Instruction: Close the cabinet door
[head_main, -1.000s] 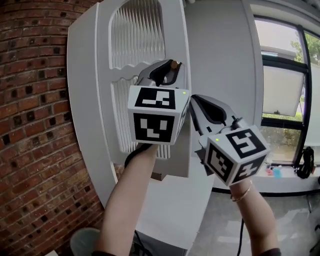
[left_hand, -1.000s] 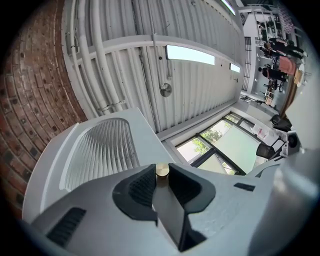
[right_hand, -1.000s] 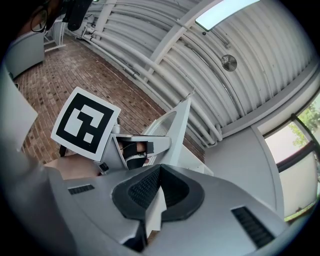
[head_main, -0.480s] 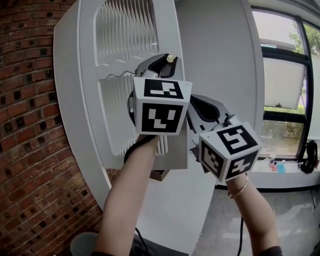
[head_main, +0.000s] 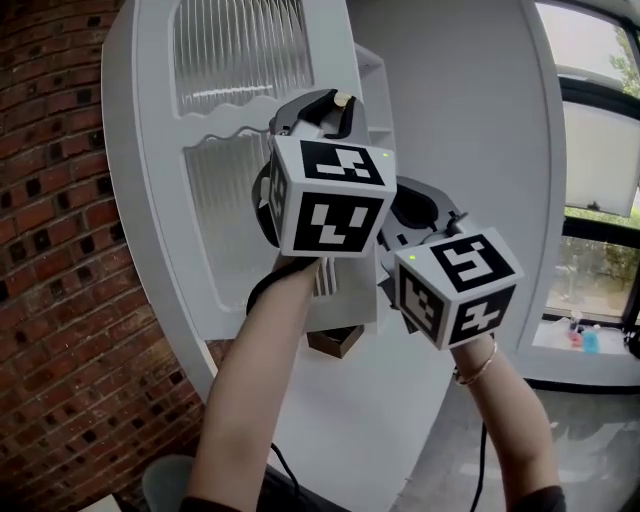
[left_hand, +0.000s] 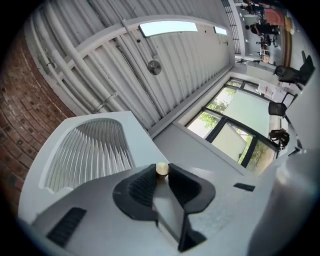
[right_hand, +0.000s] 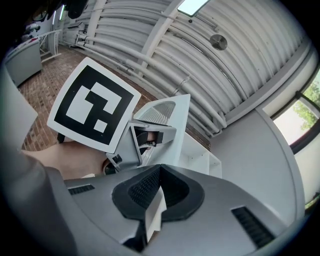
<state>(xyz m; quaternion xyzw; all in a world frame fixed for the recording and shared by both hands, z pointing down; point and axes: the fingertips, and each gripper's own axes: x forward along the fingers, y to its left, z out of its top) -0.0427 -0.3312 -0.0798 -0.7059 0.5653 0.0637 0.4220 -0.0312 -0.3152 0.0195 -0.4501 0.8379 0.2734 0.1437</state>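
The white cabinet door (head_main: 230, 210), with ribbed glass panels, stands ajar in front of the cabinet's shelves (head_main: 372, 72). My left gripper (head_main: 336, 106) has the door's small brass knob (head_main: 343, 99) between its jaw tips, and the jaws are closing on it. In the left gripper view the knob (left_hand: 162, 169) sits pinched at the tips of the left gripper (left_hand: 162, 173). Just right and lower, my right gripper (head_main: 402, 208) is partly hidden behind the left cube. In the right gripper view, my right gripper (right_hand: 159, 171) has the door's white edge (right_hand: 154, 212) clamped in it.
A red brick wall (head_main: 60, 260) runs along the left. The cabinet's tall white side (head_main: 470, 130) fills the right, with a dark-framed window (head_main: 600, 150) beyond. A grey round object (head_main: 168, 486) sits on the floor below, and a small brown block (head_main: 336, 342) hangs under the door.
Both grippers have moved together with the door. The door now faces me more squarely, and the cabinet's shelves have come into view past its right edge.
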